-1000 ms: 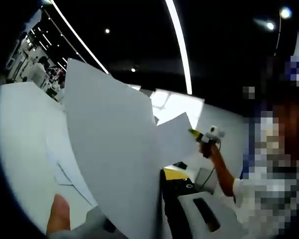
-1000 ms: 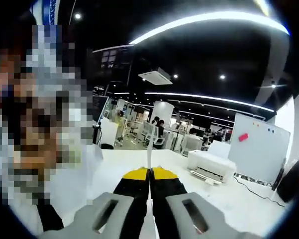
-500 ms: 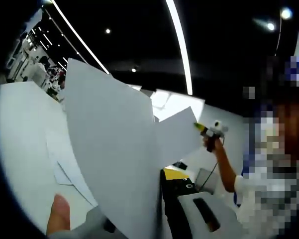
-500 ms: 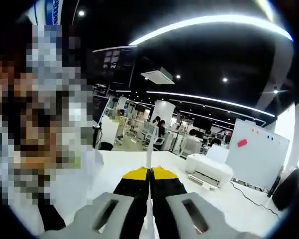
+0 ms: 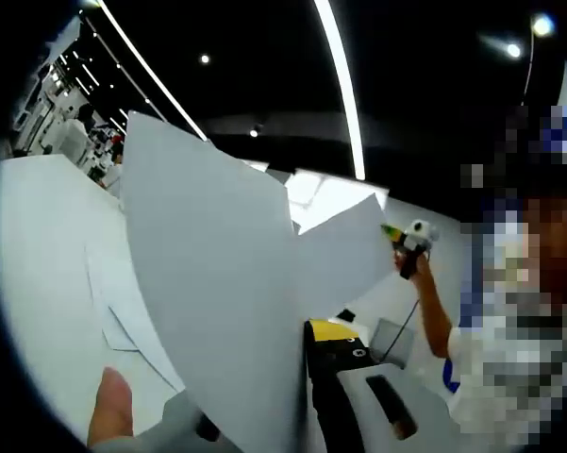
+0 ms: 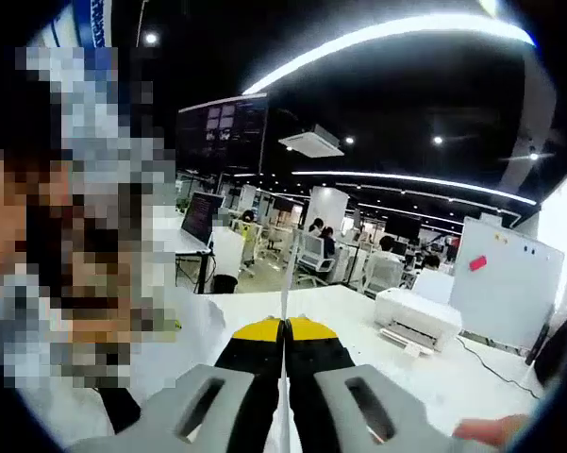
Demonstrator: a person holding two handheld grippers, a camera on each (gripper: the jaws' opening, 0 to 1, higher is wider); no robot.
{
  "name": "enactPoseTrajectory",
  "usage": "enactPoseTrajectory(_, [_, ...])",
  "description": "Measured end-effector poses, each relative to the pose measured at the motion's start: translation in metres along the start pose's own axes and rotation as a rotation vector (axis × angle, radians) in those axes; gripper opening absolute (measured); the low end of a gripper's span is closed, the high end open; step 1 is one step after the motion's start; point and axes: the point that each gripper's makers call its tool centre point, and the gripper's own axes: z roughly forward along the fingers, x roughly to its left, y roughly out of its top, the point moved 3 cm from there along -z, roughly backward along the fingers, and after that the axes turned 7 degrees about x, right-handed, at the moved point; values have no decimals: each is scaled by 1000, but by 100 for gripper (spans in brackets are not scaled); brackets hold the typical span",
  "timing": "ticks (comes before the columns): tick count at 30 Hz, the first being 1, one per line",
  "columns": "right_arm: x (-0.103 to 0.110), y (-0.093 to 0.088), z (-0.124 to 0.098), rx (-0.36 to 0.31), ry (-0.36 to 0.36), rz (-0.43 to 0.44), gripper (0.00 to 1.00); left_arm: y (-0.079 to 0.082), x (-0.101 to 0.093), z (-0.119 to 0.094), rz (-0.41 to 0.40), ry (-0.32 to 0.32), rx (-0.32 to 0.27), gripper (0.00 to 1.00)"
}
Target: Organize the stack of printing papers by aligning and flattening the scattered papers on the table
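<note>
Since both sets of tongs, the left gripper (image 5: 307,377) and the right gripper (image 6: 284,332), are clamped on printing papers (image 5: 208,283) held up off the table (image 5: 38,245), I'd guess thin floppy sheets want edge grips.

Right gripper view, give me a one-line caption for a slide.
Right gripper shut on a sheet of paper seen edge-on, above a white table with a printer.
</note>
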Motion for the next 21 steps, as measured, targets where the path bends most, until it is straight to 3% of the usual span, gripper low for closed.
enactPoseTrajectory(17, [23, 33, -27, 32, 133, 81, 0, 1, 0, -1, -1, -3, -5, 6])
enactPoseTrajectory(21, [31, 38, -33, 58, 151, 66, 0, 2, 0, -1, -1, -3, -6, 6])
